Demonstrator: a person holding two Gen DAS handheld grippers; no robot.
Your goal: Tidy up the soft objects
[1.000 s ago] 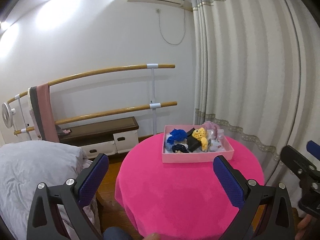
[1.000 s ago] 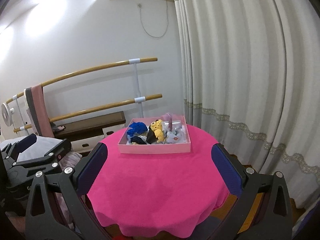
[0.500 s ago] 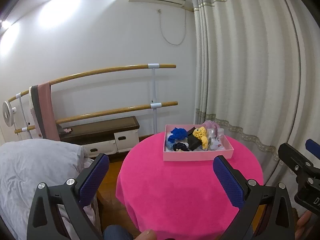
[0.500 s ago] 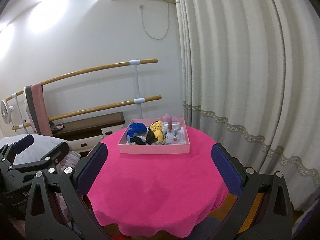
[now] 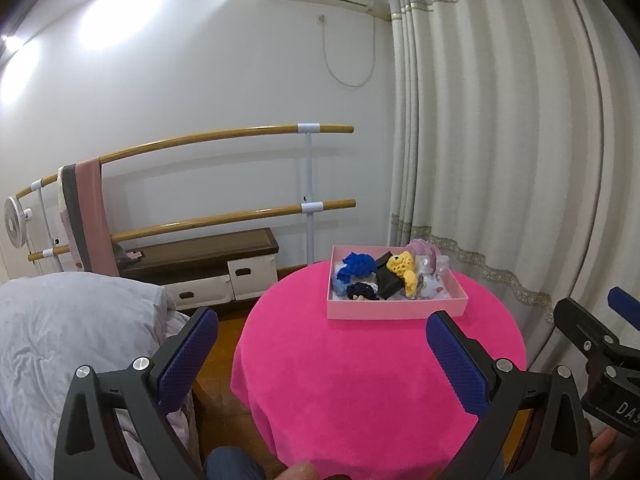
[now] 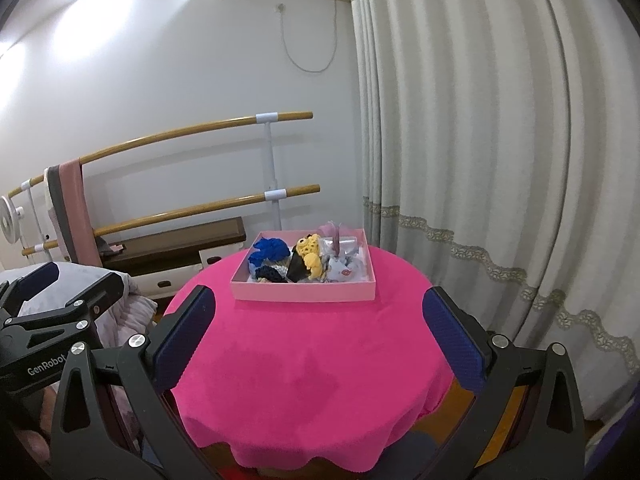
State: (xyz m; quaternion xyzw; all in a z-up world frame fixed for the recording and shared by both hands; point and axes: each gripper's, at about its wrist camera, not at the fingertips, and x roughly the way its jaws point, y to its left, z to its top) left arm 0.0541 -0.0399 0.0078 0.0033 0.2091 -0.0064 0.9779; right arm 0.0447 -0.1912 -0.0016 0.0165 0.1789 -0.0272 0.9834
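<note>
The left tongs (image 5: pixel 320 356) stand wide open and hold nothing, poised over the near edge of the round bench draped in bright pink plush cloth (image 5: pixel 360 380). The right tongs (image 6: pixel 320 336) are likewise spread wide and empty, on the near side of the same bench. Well beyond both, on the far half of the bench, sits the shallow pale pink rectangular tray (image 6: pixel 304 292). Heaped inside it are a crinkly blue fabric scrunchie (image 6: pixel 269 251), a yellow crocheted soft toy (image 6: pixel 310 255) leaning on a flat black piece, a dark scrunchie (image 6: pixel 270 273) and what may be pale sheer pouches on the right, too small to tell. These should be light, limp and squashable; pinching the bulkiest fold of the blue scrunchie looks the safest hold.
</note>
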